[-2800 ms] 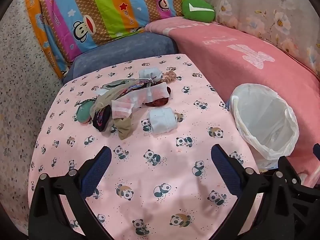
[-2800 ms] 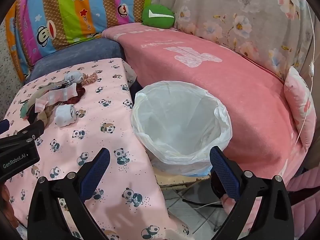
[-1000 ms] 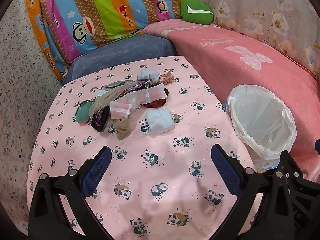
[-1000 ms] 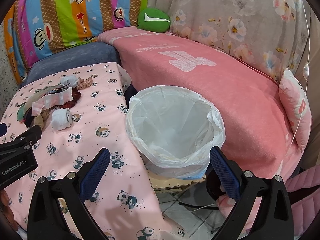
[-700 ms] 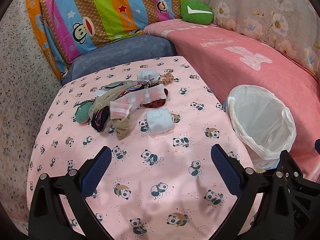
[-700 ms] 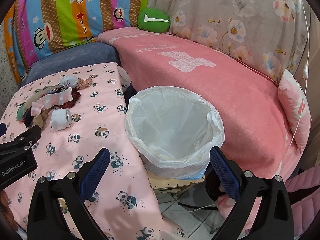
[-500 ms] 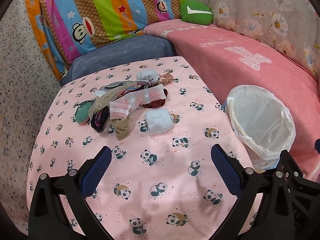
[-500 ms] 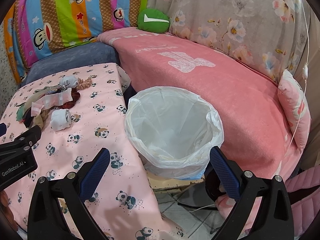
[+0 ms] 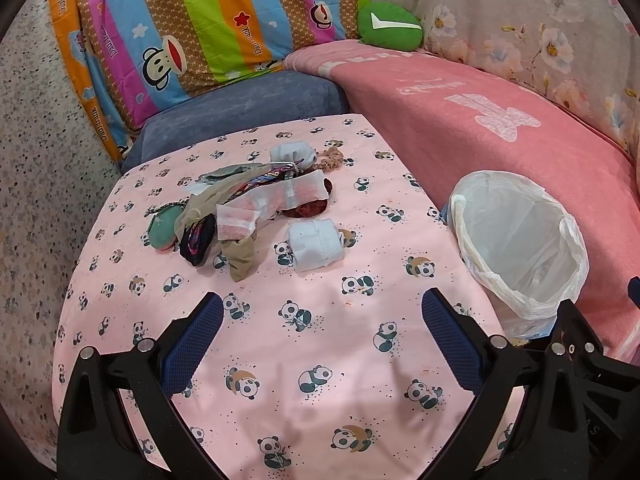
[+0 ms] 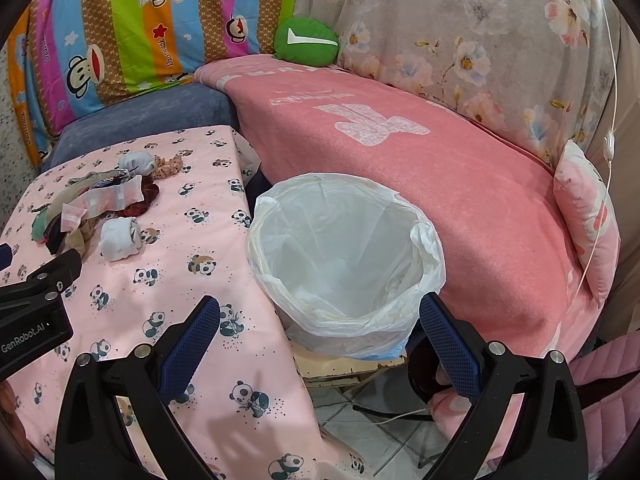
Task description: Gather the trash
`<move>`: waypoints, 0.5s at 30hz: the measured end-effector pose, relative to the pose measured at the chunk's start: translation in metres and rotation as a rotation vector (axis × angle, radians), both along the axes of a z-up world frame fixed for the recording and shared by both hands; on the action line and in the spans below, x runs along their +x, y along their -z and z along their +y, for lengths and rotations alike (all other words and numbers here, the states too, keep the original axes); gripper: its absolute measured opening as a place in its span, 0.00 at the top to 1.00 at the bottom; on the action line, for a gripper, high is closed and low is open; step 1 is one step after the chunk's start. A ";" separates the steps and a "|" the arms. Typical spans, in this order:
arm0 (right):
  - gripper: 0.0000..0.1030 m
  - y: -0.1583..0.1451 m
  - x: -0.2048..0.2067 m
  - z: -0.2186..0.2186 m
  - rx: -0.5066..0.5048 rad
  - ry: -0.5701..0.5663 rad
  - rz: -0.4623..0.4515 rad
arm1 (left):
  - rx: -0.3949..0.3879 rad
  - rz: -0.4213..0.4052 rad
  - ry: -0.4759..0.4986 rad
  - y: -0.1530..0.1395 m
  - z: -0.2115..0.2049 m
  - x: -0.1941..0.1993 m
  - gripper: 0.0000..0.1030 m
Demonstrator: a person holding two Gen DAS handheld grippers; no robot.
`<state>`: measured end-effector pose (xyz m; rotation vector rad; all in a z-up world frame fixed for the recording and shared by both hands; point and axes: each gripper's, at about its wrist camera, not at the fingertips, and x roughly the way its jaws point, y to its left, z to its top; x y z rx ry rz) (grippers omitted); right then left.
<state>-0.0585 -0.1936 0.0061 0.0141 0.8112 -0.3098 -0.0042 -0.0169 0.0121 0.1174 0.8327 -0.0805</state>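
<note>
A heap of rags and wrappers (image 9: 240, 208) lies on the table with the pink panda cloth (image 9: 304, 360). A white roll (image 9: 316, 244) lies just right of the heap; in the right wrist view it is at the left (image 10: 118, 238). A bin lined with a white bag (image 9: 520, 240) stands off the table's right edge, also in the right wrist view (image 10: 344, 252). My left gripper (image 9: 320, 340) is open and empty, above the table's near part. My right gripper (image 10: 318, 340) is open and empty, in front of the bin.
A sofa with a pink blanket (image 10: 400, 132) runs behind and right of the bin. A striped cushion (image 9: 200, 20), a green cushion (image 10: 306, 42) and a blue seat cushion (image 9: 240, 100) lie beyond the table. Tiled floor with a cable (image 10: 380, 420) is below the bin.
Both grippers have drawn back slightly; the heap and the bin look a little farther away. Nothing was picked up or moved.
</note>
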 end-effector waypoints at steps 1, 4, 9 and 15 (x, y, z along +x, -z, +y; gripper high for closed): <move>0.07 0.000 0.000 0.000 0.000 0.000 0.000 | 0.000 0.000 0.001 0.000 -0.001 0.000 0.08; 0.07 0.000 0.000 0.000 0.000 0.000 0.000 | -0.001 -0.001 0.000 0.000 -0.001 0.000 0.08; 0.07 0.000 0.000 0.000 -0.001 0.001 -0.001 | -0.006 -0.002 0.003 0.000 0.000 -0.001 0.08; 0.07 0.000 0.000 0.001 -0.002 0.001 0.000 | -0.014 -0.007 0.008 -0.001 0.003 -0.001 0.08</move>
